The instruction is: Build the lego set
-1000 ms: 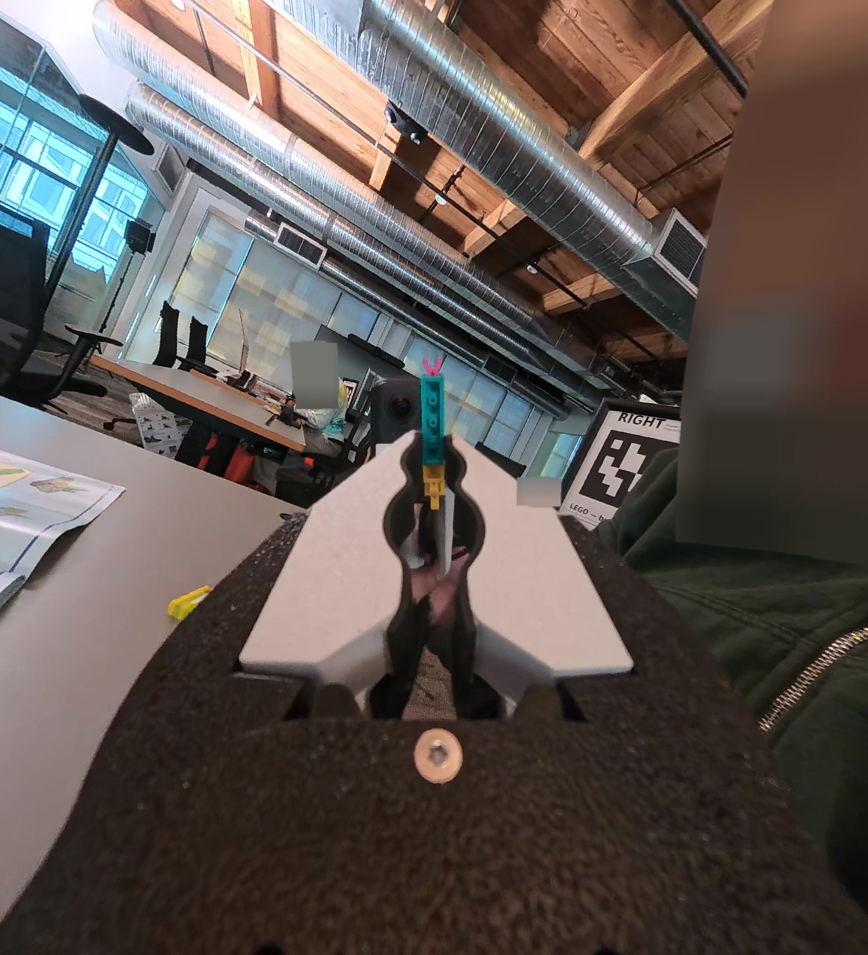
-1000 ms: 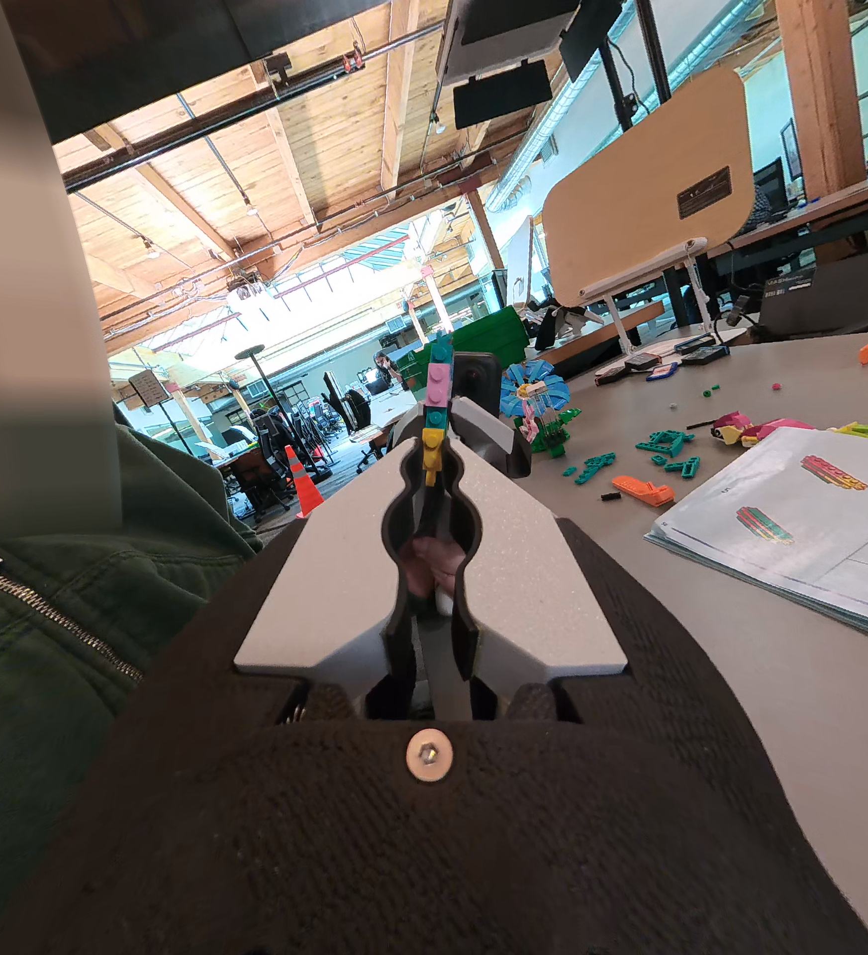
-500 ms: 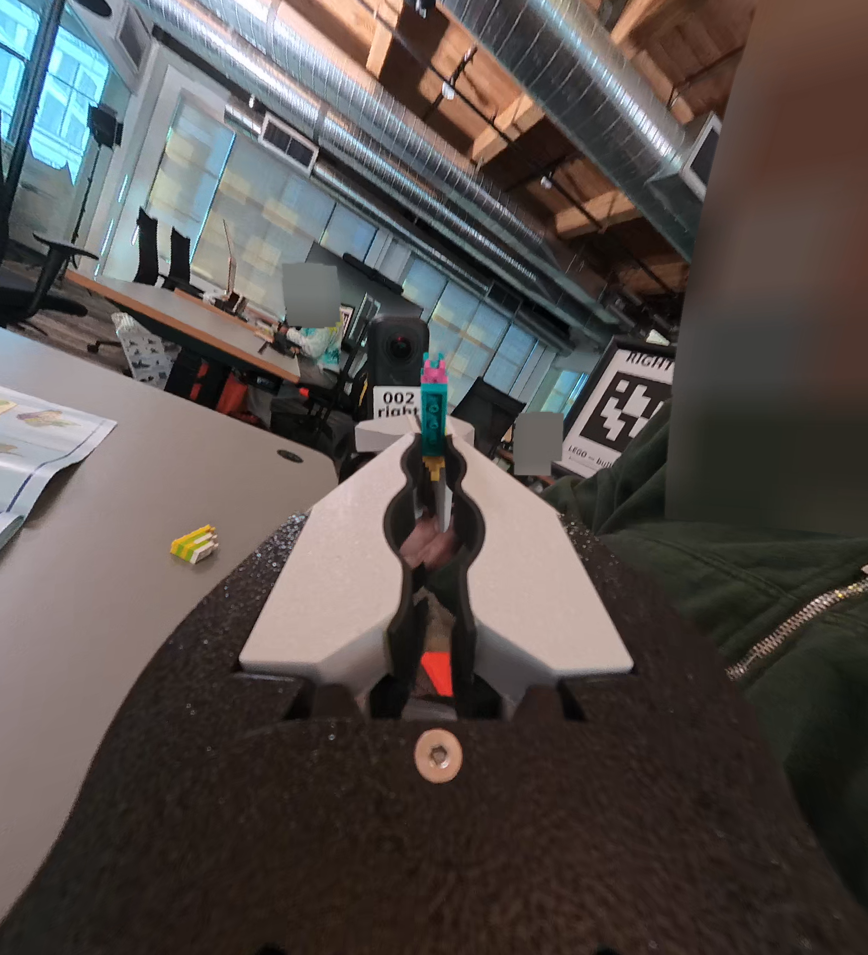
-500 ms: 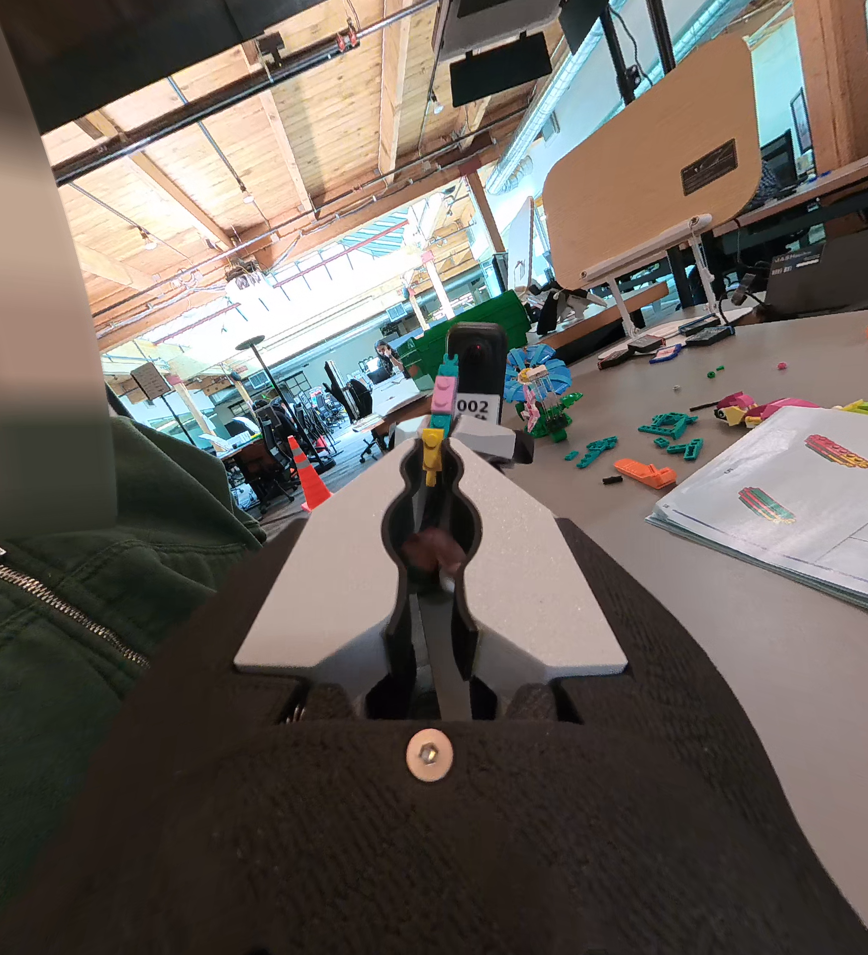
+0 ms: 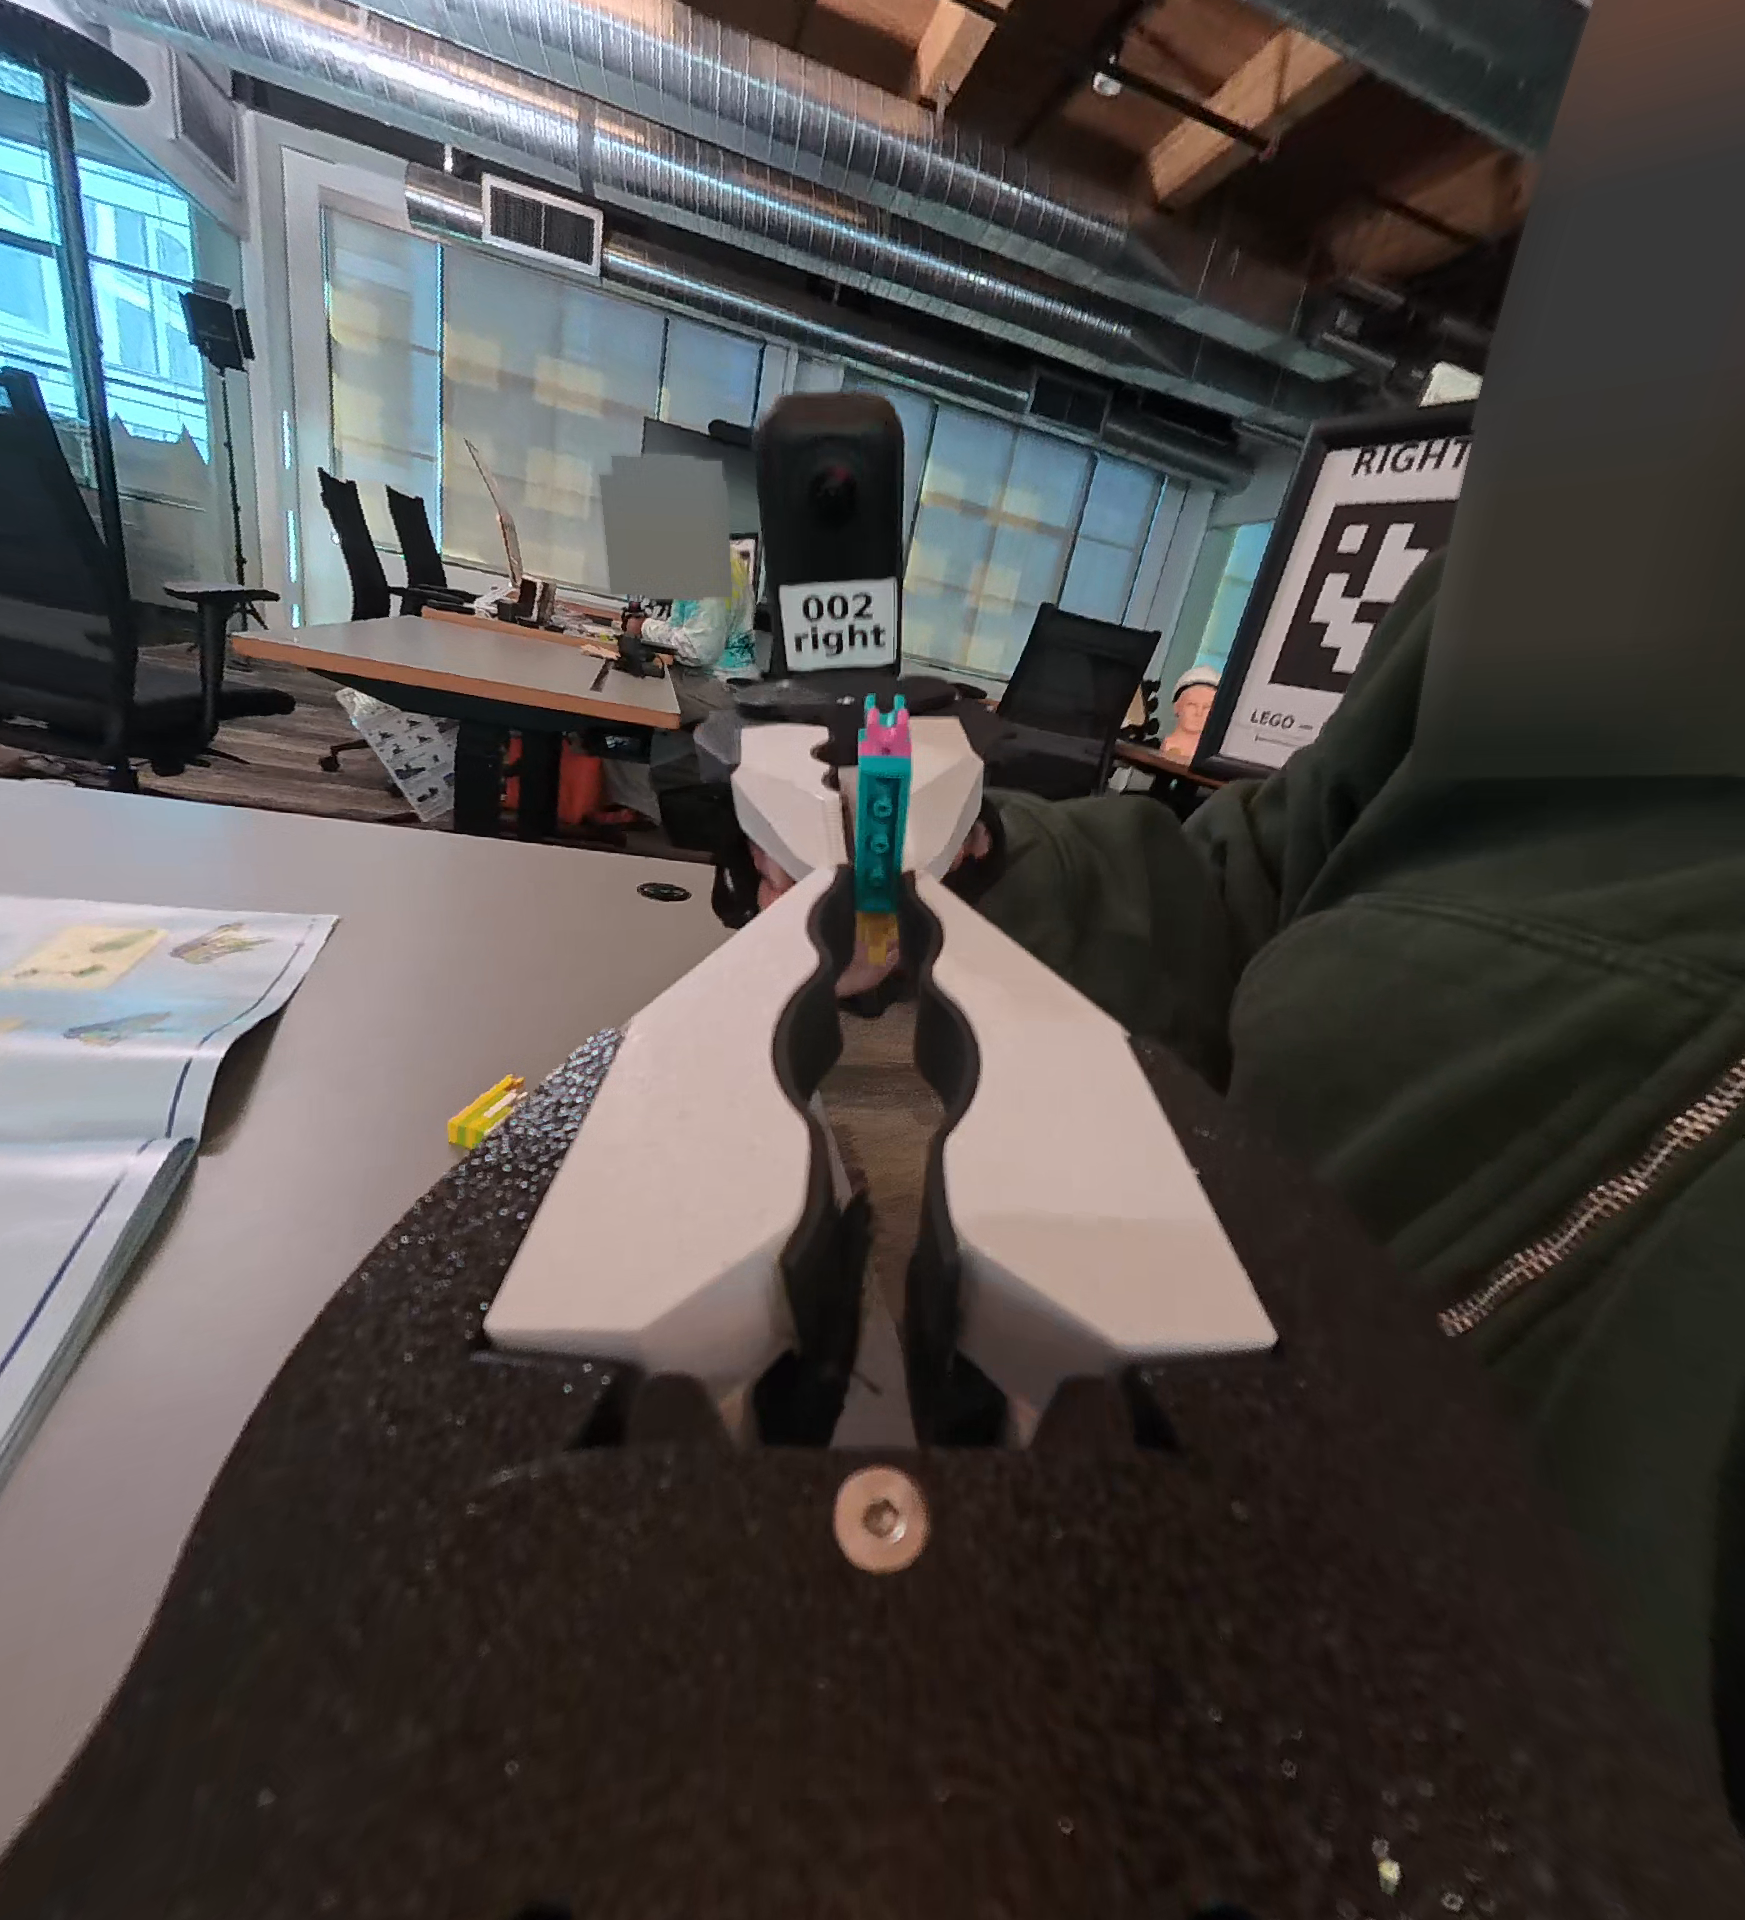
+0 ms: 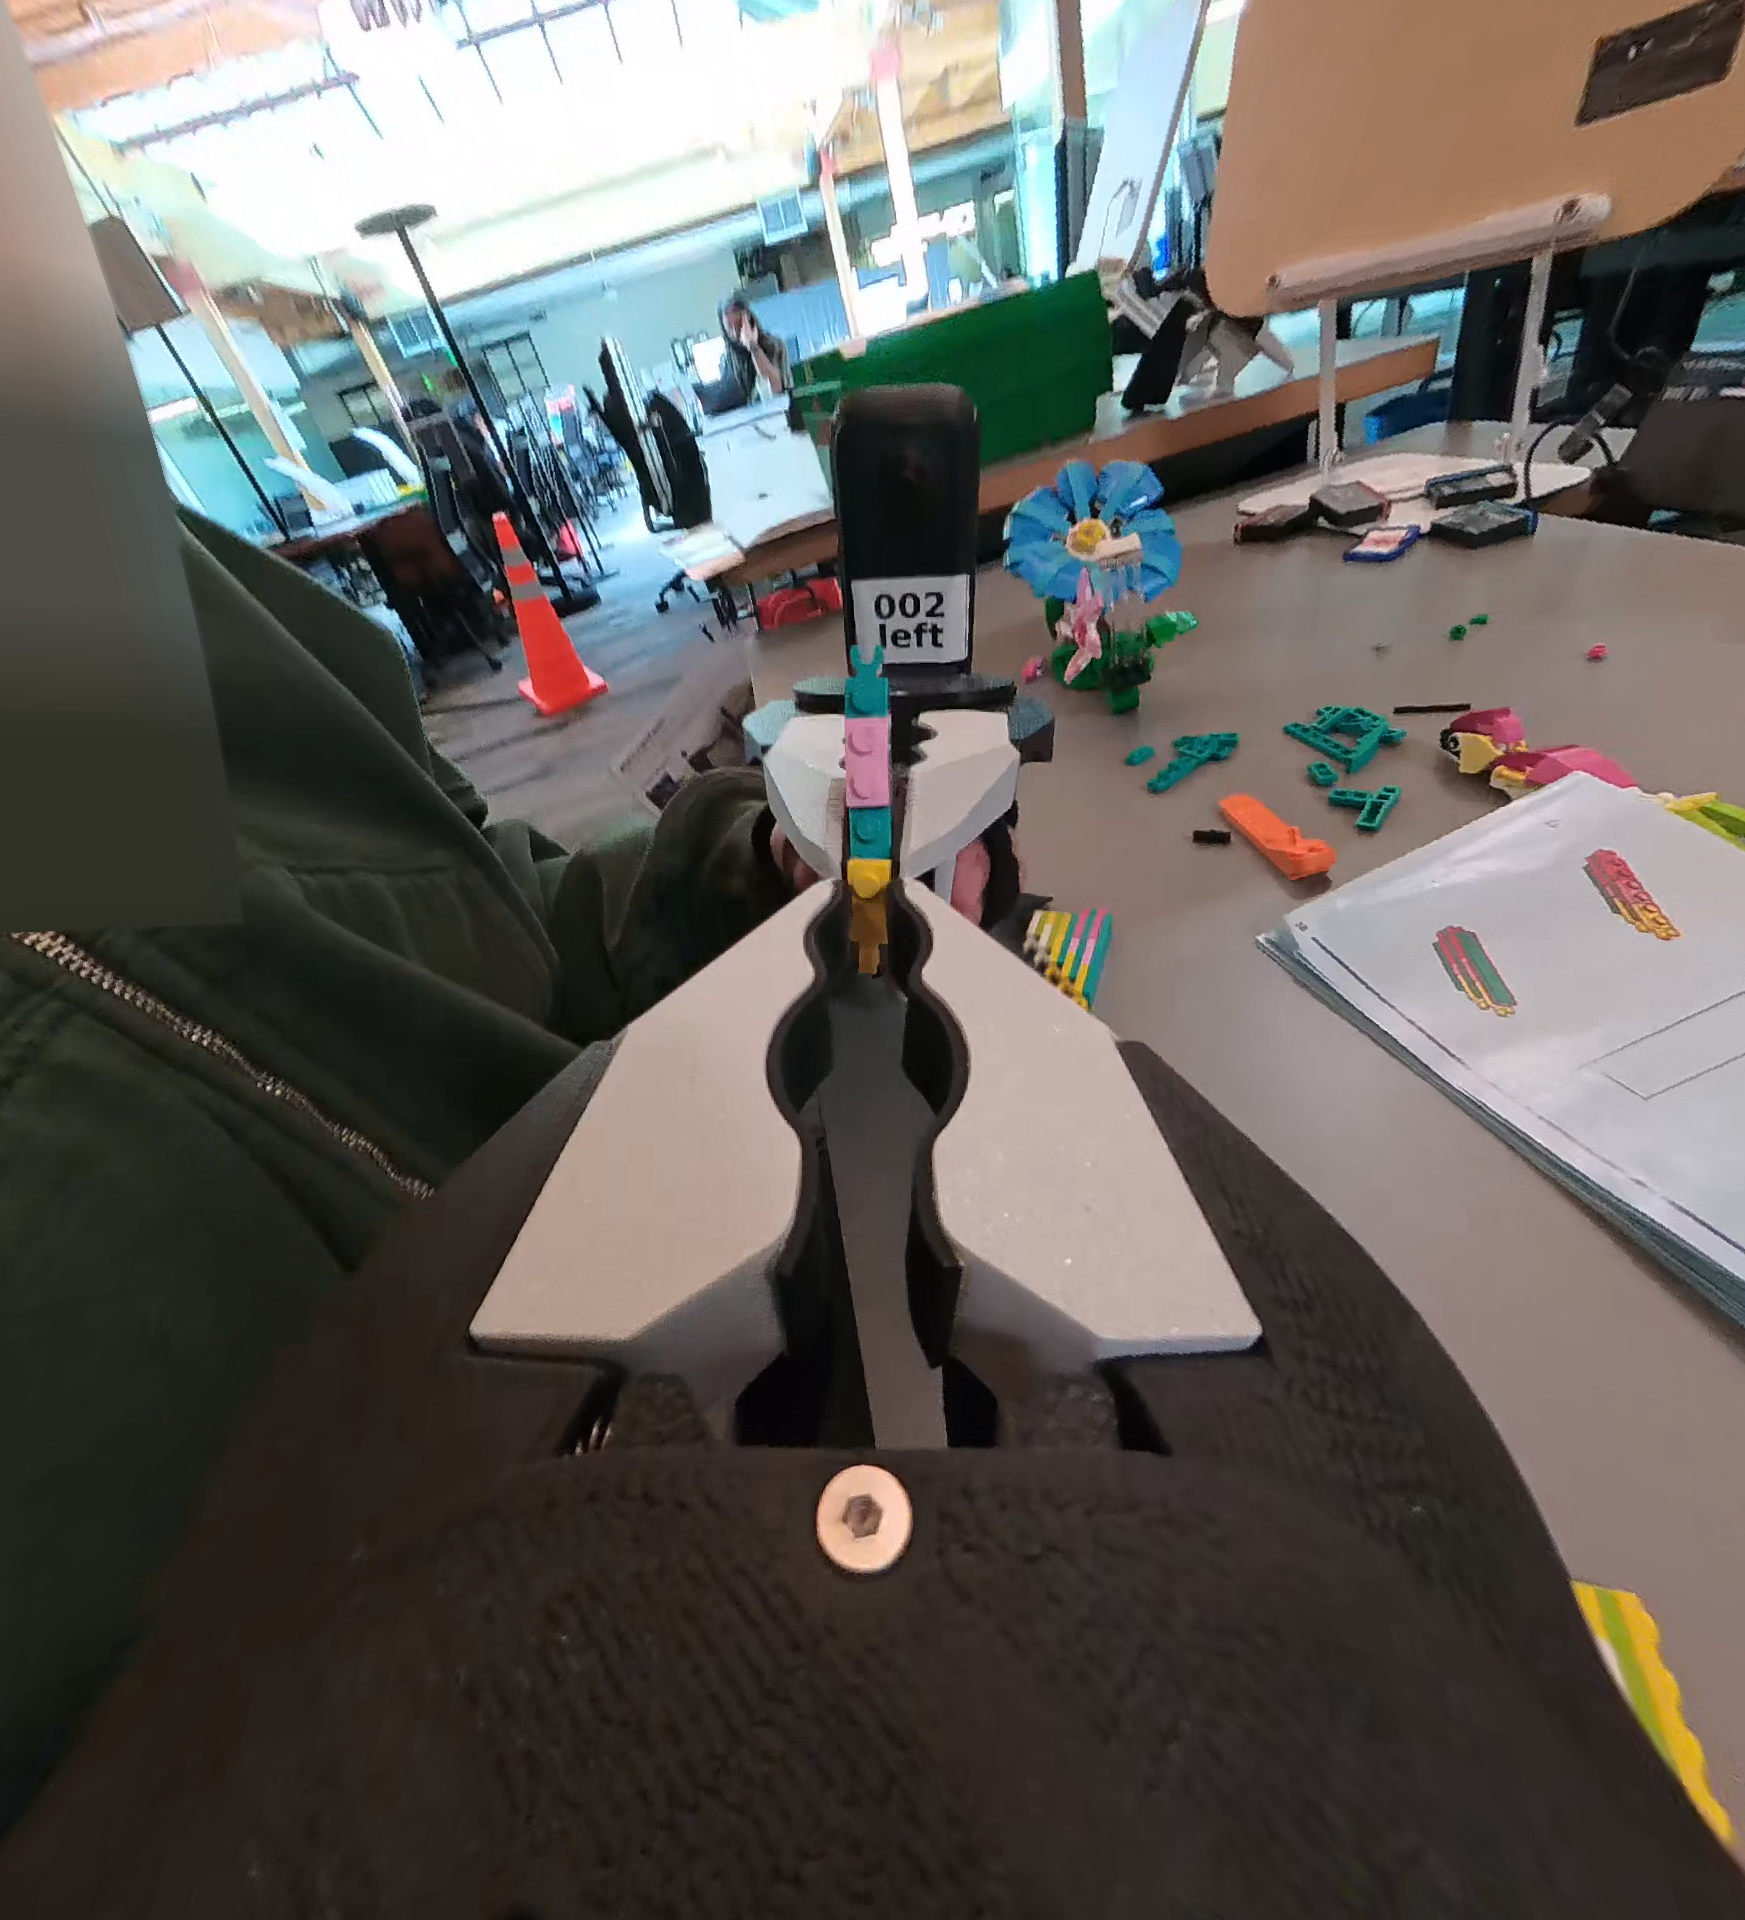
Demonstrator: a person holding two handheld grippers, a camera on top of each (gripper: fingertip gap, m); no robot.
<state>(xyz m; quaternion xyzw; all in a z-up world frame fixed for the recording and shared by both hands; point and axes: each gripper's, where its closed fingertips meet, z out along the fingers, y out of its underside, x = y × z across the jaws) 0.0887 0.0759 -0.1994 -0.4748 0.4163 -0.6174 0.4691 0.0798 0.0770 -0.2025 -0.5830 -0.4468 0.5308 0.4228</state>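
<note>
While both grippers face each other above the grey table [image 6: 1470, 1195], a slim lego strip [image 6: 866, 795] — teal, pink, yellow — spans between them. The right gripper [image 6: 866, 902] has its jaws clamped on the yellow end; the left gripper [image 5: 876, 902] seems closed on the strip's teal part, though the contact is partly hidden.

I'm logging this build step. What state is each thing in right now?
left gripper: shut on lego strip.
right gripper: shut on lego strip.
lego strip: upright, off the table, held by both.
instruction booklet: open, flat on table.
blue lego flower: assembled, standing.
</note>
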